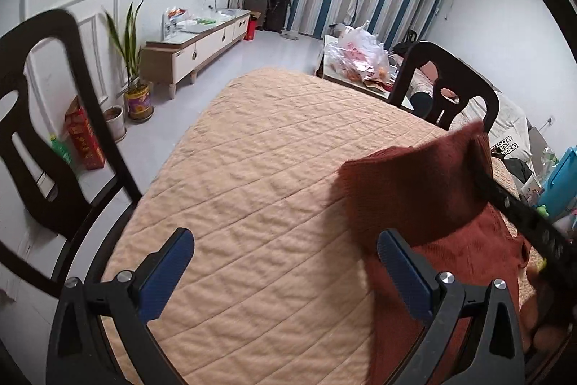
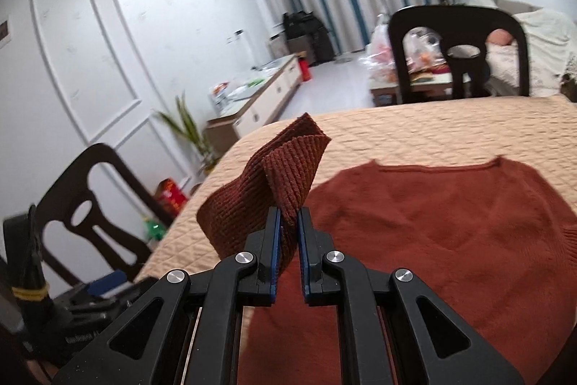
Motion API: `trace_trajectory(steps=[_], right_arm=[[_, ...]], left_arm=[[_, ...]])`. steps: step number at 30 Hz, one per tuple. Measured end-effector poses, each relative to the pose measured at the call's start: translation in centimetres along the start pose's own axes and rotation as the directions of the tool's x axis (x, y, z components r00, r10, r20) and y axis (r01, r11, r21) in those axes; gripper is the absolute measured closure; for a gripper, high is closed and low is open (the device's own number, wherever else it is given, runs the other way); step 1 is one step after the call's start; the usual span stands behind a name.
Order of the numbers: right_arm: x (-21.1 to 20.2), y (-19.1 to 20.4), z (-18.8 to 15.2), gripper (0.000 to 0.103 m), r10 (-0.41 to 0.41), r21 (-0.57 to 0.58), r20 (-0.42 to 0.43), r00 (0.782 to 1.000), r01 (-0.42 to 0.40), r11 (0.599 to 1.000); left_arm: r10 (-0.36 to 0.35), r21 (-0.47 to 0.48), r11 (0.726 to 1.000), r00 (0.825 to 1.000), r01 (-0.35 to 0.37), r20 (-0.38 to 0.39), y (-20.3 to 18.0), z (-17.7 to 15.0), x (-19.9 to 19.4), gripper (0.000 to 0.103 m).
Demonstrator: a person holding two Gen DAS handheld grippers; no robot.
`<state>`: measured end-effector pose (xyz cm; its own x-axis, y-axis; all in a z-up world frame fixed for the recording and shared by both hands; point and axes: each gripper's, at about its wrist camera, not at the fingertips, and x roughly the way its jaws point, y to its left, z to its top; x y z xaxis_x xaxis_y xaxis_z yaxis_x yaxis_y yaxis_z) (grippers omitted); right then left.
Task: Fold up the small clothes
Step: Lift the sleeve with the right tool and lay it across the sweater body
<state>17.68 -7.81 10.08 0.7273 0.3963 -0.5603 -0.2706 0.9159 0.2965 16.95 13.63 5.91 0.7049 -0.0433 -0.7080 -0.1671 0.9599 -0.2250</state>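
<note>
A rust-red knitted sweater (image 2: pixel 450 222) lies flat on the tan quilted table cover (image 2: pixel 432 132). My right gripper (image 2: pixel 288 210) is shut on the sweater's ribbed sleeve end (image 2: pixel 288 165), holding it up above the table at the sweater's left side. In the left wrist view the raised sleeve (image 1: pixel 414 190) hangs at the right, with one of the right gripper's fingers (image 1: pixel 512 204) behind it. My left gripper (image 1: pixel 285 235) stands open over bare quilt (image 1: pixel 270 150), just left of the sweater, with nothing between its blue pads.
Dark wooden chairs stand at the table's left side (image 1: pixel 54 132) and far side (image 2: pixel 458 24). Beyond are a low white cabinet (image 1: pixel 202 42), potted plants (image 1: pixel 135 89), a side table with plastic bags (image 1: pixel 357 56) and striped curtains.
</note>
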Motion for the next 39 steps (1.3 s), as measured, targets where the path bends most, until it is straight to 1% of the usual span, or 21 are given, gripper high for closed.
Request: trace_trajectory(steps=[2, 6, 9, 11, 13, 15, 20, 23, 27, 31, 32, 34, 37, 39], right_arm=[[-0.3, -0.5, -0.3, 0.094, -0.029, 0.011, 0.003, 1.000, 0.029, 1.000], [-0.7, -2.8, -0.5, 0.094, -0.107, 0.073, 0.008, 0.994, 0.106, 0.992], [-0.5, -4.5, -0.8, 0.094, -0.138, 0.136, -0.013, 0.990, 0.139, 0.981], [-0.6, -5.3, -1.0, 0.094, -0.151, 0.160, -0.021, 0.988, 0.152, 0.975], [-0.6, -5.7, -1.3, 0.094, -0.162, 0.160, -0.027, 0.986, 0.164, 0.973], [-0.5, -6.3, -1.5, 0.094, -0.156, 0.177, -0.048, 0.987, 0.162, 0.971], [-0.5, -7.6, -1.9, 0.093, -0.140, 0.204, -0.084, 0.987, 0.154, 0.967], [-0.5, -8.0, -2.0, 0.091, -0.146, 0.217, -0.105, 0.984, 0.166, 0.962], [-1.0, -8.5, -2.2, 0.080, -0.167, 0.238, -0.126, 0.978, 0.193, 0.952], [-1.2, -9.8, -2.3, 0.078, -0.177, 0.284, -0.161, 0.971, 0.218, 0.934], [-1.3, -10.3, -2.4, 0.075, -0.185, 0.289, -0.169, 0.968, 0.228, 0.930], [-1.5, -11.2, -2.4, 0.063, -0.204, 0.304, -0.177, 0.963, 0.251, 0.919], [-1.9, -12.6, -2.3, 0.062, -0.204, 0.341, -0.178, 0.963, 0.255, 0.905], [-2.0, -13.2, -2.2, 0.061, -0.201, 0.356, -0.188, 0.961, 0.258, 0.898]], left_arm=[[0.011, 0.017, 1.000, 1.000, -0.011, 0.000, -1.0, 0.4, 0.7, 0.000], [0.009, 0.022, 1.000, 1.000, -0.009, -0.018, -2.5, 1.0, 2.3, 0.000], [0.019, 0.032, 0.999, 1.000, -0.018, -0.018, -3.5, 1.3, 3.2, 0.000], [0.034, 0.041, 0.999, 0.999, -0.034, -0.019, -4.0, 1.4, 3.7, 0.000], [0.058, 0.071, 0.996, 0.998, -0.057, -0.017, -4.8, 1.5, 4.3, 0.000], [0.061, 0.103, 0.993, 0.997, -0.056, -0.041, -5.5, 1.3, 5.2, 0.000], [0.102, 0.130, 0.987, 0.992, -0.091, -0.078, -6.3, 0.8, 6.8, 0.000], [0.123, 0.138, 0.985, 0.987, -0.109, -0.099, -6.2, 0.6, 7.3, 0.000], [0.143, 0.139, 0.982, 0.985, -0.128, -0.102, -6.3, 0.6, 7.4, 0.000], [0.155, 0.119, 0.983, 0.981, -0.141, -0.114, -5.6, 0.5, 7.7, 0.000], [0.159, 0.120, 0.982, 0.980, -0.145, -0.116, -5.5, 0.5, 7.7, 0.000], [0.166, 0.126, 0.980, 0.979, -0.151, -0.121, -5.3, 0.6, 7.9, 0.000], [0.185, 0.133, 0.977, 0.974, -0.168, -0.128, -5.1, 0.5, 8.1, 0.000], [0.198, 0.121, 0.976, 0.970, -0.182, -0.140, -4.7, 0.5, 8.3, 0.000]])
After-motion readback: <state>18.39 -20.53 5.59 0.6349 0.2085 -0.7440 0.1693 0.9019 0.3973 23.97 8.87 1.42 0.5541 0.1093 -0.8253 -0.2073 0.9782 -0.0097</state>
